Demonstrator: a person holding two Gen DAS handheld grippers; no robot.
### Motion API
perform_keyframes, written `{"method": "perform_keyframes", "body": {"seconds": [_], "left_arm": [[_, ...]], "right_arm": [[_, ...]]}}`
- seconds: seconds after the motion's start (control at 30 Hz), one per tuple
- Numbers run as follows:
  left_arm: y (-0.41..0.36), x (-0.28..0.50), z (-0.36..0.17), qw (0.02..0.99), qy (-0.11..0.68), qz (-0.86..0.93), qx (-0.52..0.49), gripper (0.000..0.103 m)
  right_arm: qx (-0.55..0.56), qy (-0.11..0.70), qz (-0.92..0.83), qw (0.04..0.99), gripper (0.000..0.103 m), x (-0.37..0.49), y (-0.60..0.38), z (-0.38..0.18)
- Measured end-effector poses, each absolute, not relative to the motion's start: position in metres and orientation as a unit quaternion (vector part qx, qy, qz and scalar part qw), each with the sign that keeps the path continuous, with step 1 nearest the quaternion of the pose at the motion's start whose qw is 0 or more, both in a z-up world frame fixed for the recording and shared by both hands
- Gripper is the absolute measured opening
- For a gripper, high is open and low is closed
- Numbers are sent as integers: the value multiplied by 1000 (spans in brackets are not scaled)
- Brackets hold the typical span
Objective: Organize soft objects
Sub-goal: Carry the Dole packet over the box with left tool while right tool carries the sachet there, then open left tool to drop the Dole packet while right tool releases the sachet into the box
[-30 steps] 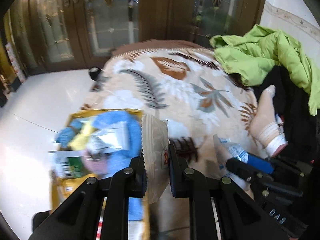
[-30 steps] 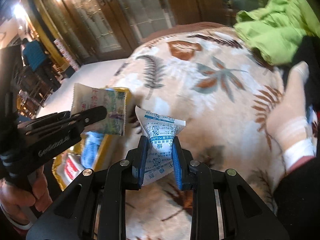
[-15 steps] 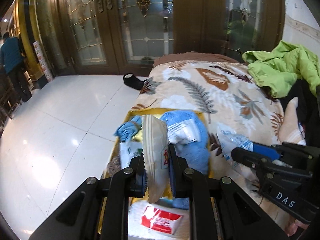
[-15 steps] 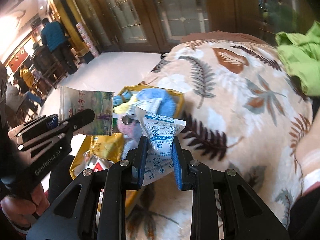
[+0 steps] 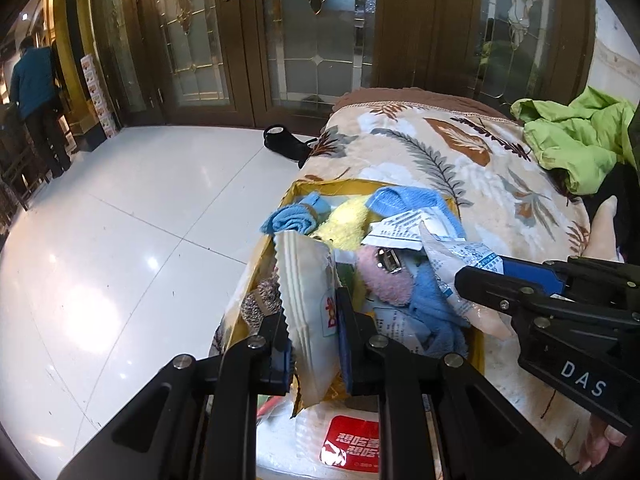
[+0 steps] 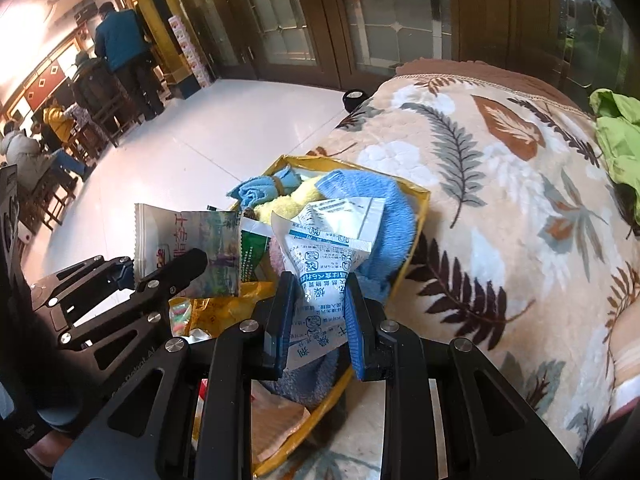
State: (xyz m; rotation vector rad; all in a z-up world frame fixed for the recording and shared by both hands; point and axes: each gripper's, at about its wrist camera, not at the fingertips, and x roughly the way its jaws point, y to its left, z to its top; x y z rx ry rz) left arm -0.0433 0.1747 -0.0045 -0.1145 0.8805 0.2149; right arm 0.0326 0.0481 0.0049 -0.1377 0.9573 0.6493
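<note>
I read the left hand-held gripper as closed on a cream snack packet with a serrated edge, both pads pressed against its faces; the packet stands upright over the near left part of the yellow box. In the right wrist view the same packet shows its printed face, pinched in the left hand-held gripper at the left of the frame. The right hand-held gripper is closed on a white sachet with blue print, held over the near side of the box. In the left wrist view that sachet projects from the right hand-held gripper above the right part of the box. The box rests on the leaf-patterned blanket at its left edge and contains a rolled blue cloth, a yellow cloth, a pink plush item, a larger blue towel and 1 flat white packet. A green jacket lies on the far right of the blanket. White tiled floor lies to the left.
</note>
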Motion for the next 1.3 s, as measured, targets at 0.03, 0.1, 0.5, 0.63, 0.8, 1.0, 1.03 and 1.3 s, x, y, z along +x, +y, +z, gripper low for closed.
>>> {"method": "perform_keyframes", "body": {"seconds": [0.03,0.1,0.5,0.63,0.8,1.0,1.03,1.3], "left_arm": [[178,-43,-6,897,426,101,-60,16],[183,-45,-8,897,425,100,-71,16],[194,-56,-22,893,431,61,-114,16],[194,-57,-24,893,432,52,-116,19],[201,-57,-32,883,447,44,-137,28],[201,-60,-34,881,450,47,-137,35],[201,-60,-35,879,453,48,-138,41],[207,-69,-21,883,444,54,-143,59]], "right_arm": [[-67,453,307,835,23,33,51,3],[-72,455,306,833,23,34,56,0],[-118,460,316,821,23,23,79,-21],[-119,466,327,814,24,16,83,-31],[-89,479,346,801,26,15,79,-31],[-42,497,359,789,27,16,65,-34],[-40,497,360,788,27,15,64,-34],[-24,503,367,782,32,15,62,-30]]}}
